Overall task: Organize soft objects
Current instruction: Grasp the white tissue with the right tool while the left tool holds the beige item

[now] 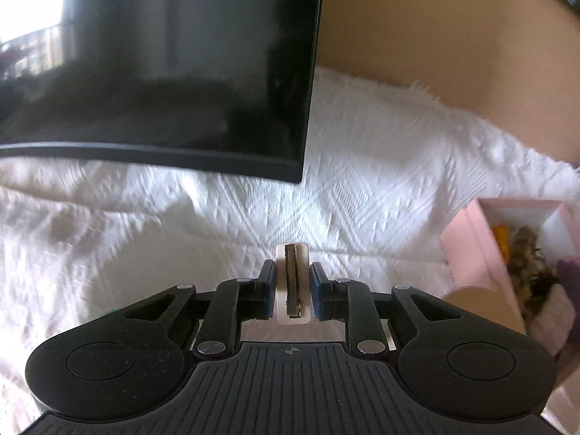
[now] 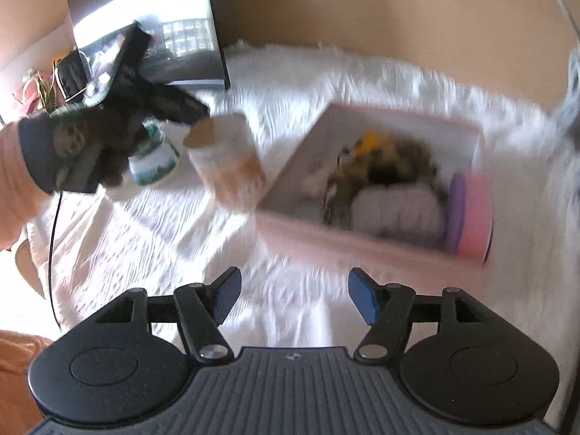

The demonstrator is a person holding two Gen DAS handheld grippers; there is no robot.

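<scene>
- In the left wrist view, the left gripper is seen nearest the lens, its jaws closed on a small white clip-like object with a dark strip down its middle, held upright between the blue pads.
- Under it, a white textured bedspread is spread across the whole middle ground.
- At the right edge of that view, part of a pink box is shown resting on the bedspread, with a fuzzy brown soft item and something orange inside it.
- Farther back, a dark screen is stood over the bedspread, with a tan wall behind it.
- In the right wrist view, the right gripper is held with its jaws spread wide and nothing between the fingers.
- Beyond it, the pink box is seen open on the bedspread, blurred by motion; a pale lilac knitted bundle, a pink and purple round item at the right end, a brown fluffy piece and a yellow scrap are held inside it.
- To the left of the box, a tan and white roll is seen just beside a white and green cup; whether the roll is resting on the bedspread cannot be told.
- At far left, the left gripper is shown in a gloved hand, in front of the dark screen.
</scene>
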